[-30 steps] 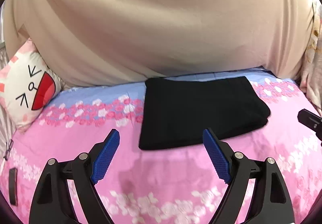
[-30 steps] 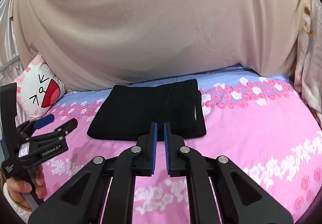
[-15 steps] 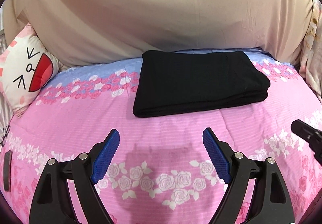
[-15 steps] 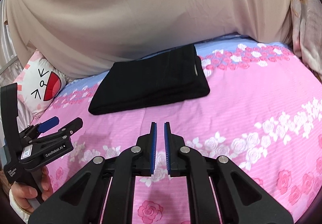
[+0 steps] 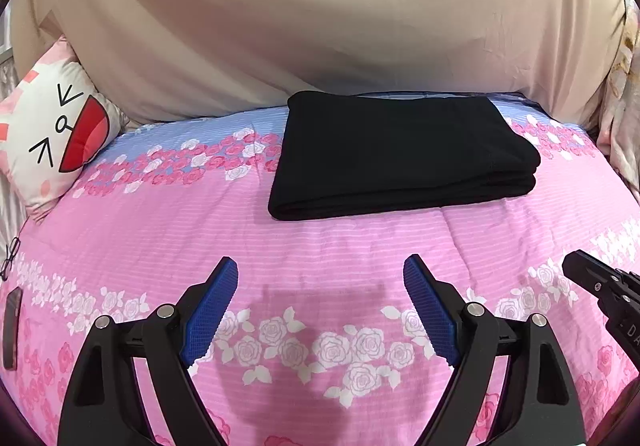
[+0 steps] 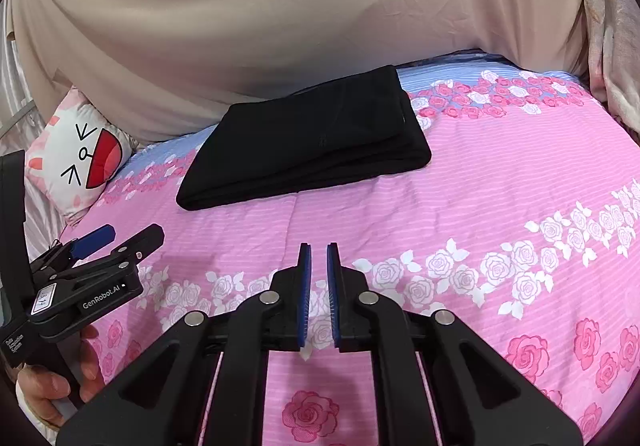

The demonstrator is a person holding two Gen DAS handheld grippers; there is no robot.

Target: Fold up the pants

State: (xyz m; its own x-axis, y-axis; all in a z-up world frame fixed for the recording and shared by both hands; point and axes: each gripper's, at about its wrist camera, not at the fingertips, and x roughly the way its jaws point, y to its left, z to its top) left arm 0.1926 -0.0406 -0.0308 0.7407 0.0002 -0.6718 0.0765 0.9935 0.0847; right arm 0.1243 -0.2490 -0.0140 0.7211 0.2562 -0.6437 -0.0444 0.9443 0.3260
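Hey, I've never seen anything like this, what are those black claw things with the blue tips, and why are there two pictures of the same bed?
Those claws are hand-held grippers, not a robot arm: a person holds one in each hand, and each carries a wide-angle camera looking along its two fingers. So there are two pictures, one per hand.

In the left camera's view, the left gripper has its blue pads spread wide apart and holds nothing. The right camera shows the right gripper with its pads almost together, also holding nothing. That view also catches the person's left hand gripping the other tool.

On the pink floral bedspread lie the black pants, folded into a neat rectangle. A cartoon-face pillow sits at the left, against a beige sheet behind the bed.
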